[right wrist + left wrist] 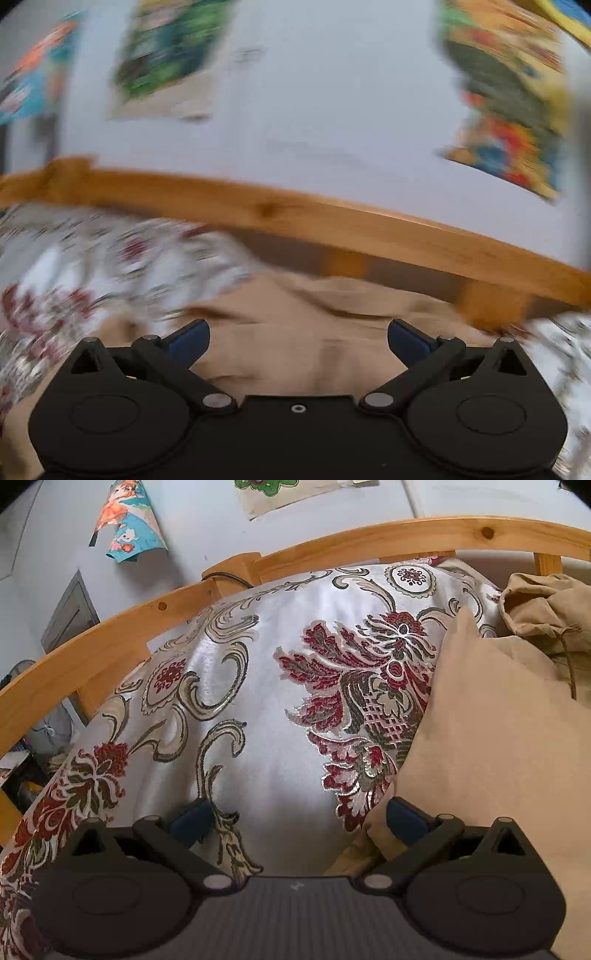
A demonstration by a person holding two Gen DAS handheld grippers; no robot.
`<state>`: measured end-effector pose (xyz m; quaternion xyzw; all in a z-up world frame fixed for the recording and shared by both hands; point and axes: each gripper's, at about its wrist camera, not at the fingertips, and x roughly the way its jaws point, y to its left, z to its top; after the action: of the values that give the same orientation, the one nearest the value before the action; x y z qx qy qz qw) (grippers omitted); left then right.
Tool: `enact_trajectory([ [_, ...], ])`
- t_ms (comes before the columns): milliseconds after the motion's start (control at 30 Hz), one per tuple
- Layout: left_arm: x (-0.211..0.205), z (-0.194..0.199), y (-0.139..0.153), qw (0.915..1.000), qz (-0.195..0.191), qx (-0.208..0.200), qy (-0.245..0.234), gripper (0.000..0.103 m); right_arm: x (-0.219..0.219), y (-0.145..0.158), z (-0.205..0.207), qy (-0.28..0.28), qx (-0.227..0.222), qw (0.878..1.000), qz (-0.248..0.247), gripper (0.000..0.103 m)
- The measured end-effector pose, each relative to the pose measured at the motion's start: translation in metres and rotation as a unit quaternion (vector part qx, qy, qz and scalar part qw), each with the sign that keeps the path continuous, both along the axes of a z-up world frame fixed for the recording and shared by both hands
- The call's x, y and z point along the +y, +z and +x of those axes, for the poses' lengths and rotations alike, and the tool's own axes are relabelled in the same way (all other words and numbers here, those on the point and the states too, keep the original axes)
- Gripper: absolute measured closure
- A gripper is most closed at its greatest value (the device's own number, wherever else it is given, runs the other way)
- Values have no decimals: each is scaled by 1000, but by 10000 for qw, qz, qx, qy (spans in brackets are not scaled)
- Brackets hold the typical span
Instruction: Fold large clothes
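Observation:
A large tan garment [495,731] lies on a bed covered by a white bedspread [258,686] with red and grey floral patterns. In the left wrist view the garment fills the right side, with a bunched part and a drawstring at the upper right. My left gripper [298,821] is open, low over the bedspread, its right finger [406,821] at the garment's edge. In the blurred right wrist view my right gripper [298,339] is open and empty just above the tan garment [303,332].
A wooden bed rail [332,550] curves around the far and left sides of the bed; it also shows in the right wrist view [332,229]. Posters [129,520] hang on the pale wall behind. Clutter lies on the floor at the far left [33,746].

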<state>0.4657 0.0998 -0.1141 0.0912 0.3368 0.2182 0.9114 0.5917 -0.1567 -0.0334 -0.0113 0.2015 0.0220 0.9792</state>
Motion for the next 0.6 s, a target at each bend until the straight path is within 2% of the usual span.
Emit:
enact_trajectory([
  [67,0,-1,1,10000,-19,1,-6,0,-33,4,13,-436,171,9956,808,3],
  [133,-1,-1,0,10000,6,-2,15,0,-56,2,26,-949,242,9846,1447,6],
  [233,-5,-1,-2,9999,129,5,15,0,-70,-2,45,-1409,444,9696,1951,18],
  [300,-6,-1,-4,9998,193,5,14,0,-73,-5,56,-1438,494,9617,2281,32],
  [400,-9,-1,-7,9996,293,-38,42,0,-69,-11,73,-1313,493,9525,2704,32],
  [467,-12,-1,-11,9990,418,-90,103,0,-67,-16,91,-1219,709,9418,3053,32],
  [567,-19,-1,-13,9979,548,-161,301,0,-64,-28,116,-1316,895,9257,3430,31],
  [600,-21,-2,-13,9975,567,-203,375,0,-62,-32,123,-1420,905,9225,3474,28],
])
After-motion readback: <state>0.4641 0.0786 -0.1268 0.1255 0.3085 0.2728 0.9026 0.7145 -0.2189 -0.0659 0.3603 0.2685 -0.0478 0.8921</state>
